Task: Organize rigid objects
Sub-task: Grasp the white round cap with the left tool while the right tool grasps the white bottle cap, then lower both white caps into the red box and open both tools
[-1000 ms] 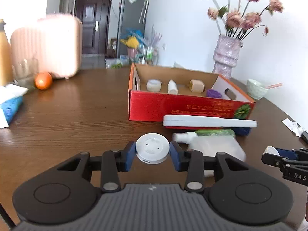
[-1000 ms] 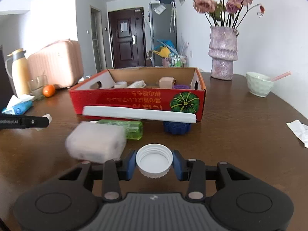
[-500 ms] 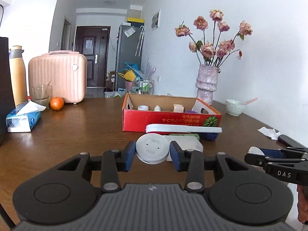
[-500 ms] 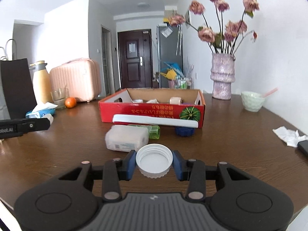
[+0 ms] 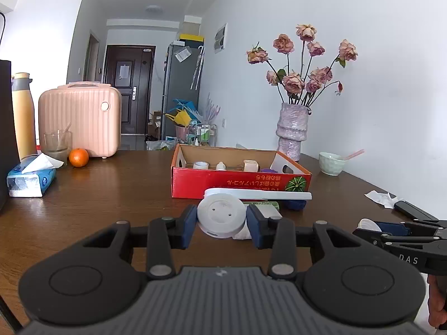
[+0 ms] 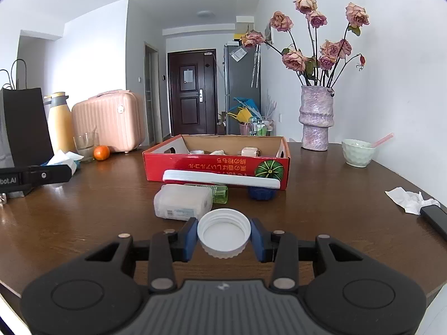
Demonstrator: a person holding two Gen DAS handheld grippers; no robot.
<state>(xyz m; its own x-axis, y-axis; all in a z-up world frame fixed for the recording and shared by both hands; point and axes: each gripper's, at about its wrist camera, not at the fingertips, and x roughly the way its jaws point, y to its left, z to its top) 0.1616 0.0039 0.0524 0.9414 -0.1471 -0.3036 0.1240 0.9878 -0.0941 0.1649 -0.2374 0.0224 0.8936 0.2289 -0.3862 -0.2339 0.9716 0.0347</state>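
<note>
The left claw (image 5: 221, 220) is closed on a white round disc (image 5: 221, 217), its blue pads pressing the disc's two sides, and the right claw (image 6: 223, 236) likewise pinches a white screw cap (image 6: 223, 231) with its hollow side up. Both are held above the near part of the brown counter (image 6: 321, 195), pointing toward a red cardboard box (image 6: 215, 167). The box's front wall hides most of what lies inside; only the tops of a roll of tape (image 6: 197, 152), a small white piece (image 6: 220, 152) and a tan block (image 6: 250, 150) show, and a purple thing (image 5: 267, 170) at the box's right end is too far hidden to name. A long white bar (image 6: 220, 178) lies against the box front, covering part of a green bottle (image 6: 219, 194) and a blue cap (image 6: 261, 192); a frosted plastic case (image 6: 181, 202) sits just before them, and in the left wrist view the disc covers most of it. The right claw's body is cut off at that view's right edge. Bare wood lies open to the left of the box and on its right, toward a crumpled tissue (image 6: 410, 199) and a dark flat device (image 6: 435, 219), perhaps a phone, by the counter's right rim. A vase of roses (image 6: 317, 120) and a pale bowl (image 6: 357, 153) stand at the far right.
</note>
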